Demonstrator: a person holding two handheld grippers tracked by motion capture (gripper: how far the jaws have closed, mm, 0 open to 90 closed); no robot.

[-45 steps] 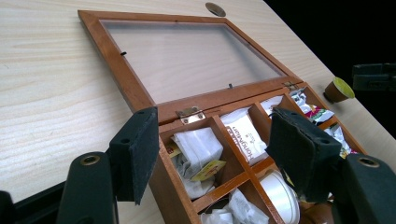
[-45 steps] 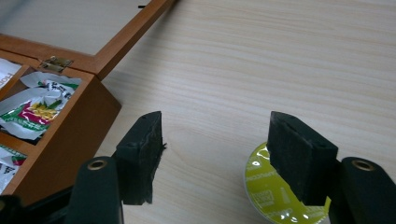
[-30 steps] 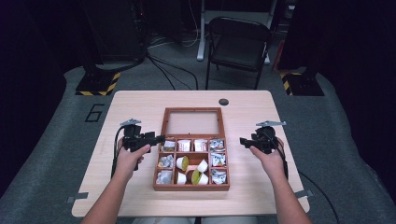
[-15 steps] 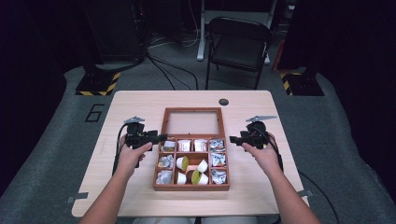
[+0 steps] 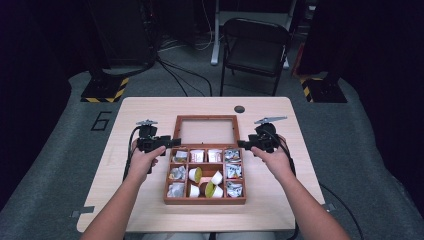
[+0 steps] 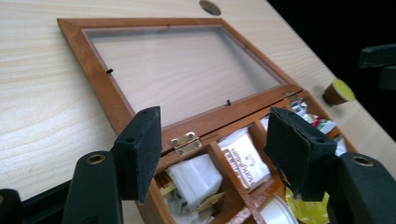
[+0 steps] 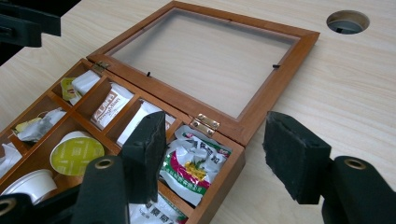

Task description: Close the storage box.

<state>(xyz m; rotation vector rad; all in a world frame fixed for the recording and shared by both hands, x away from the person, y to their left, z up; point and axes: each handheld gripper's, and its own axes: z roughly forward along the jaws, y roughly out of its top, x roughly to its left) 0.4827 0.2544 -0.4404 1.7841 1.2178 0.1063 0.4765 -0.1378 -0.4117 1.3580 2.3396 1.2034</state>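
An open wooden box (image 5: 205, 201) sits mid-table, its glass lid (image 5: 205, 118) lying flat behind it. Its compartments hold tea bags and coffee pods, one of them a green-topped pod (image 7: 77, 155). My left gripper (image 5: 170, 142) hovers at the box's back left corner. In the left gripper view my left gripper (image 6: 217, 140) is open over the hinge (image 6: 186, 141); its jaws have just been closing, and the pads touch nothing. My right gripper (image 5: 242, 144) is at the back right corner. In the right gripper view my right gripper (image 7: 219, 149) stands open above that corner's hinge (image 7: 204, 123).
The light wooden table (image 5: 150, 107) has a round cable hole (image 5: 239, 109) behind the lid. A folding chair (image 5: 255, 47) stands beyond the far edge. Bare tabletop lies to the left and right of the box.
My right hand has moved left toward the box's back right corner and risen slightly. The left hand has stayed in place, and its jaws look a little narrower.
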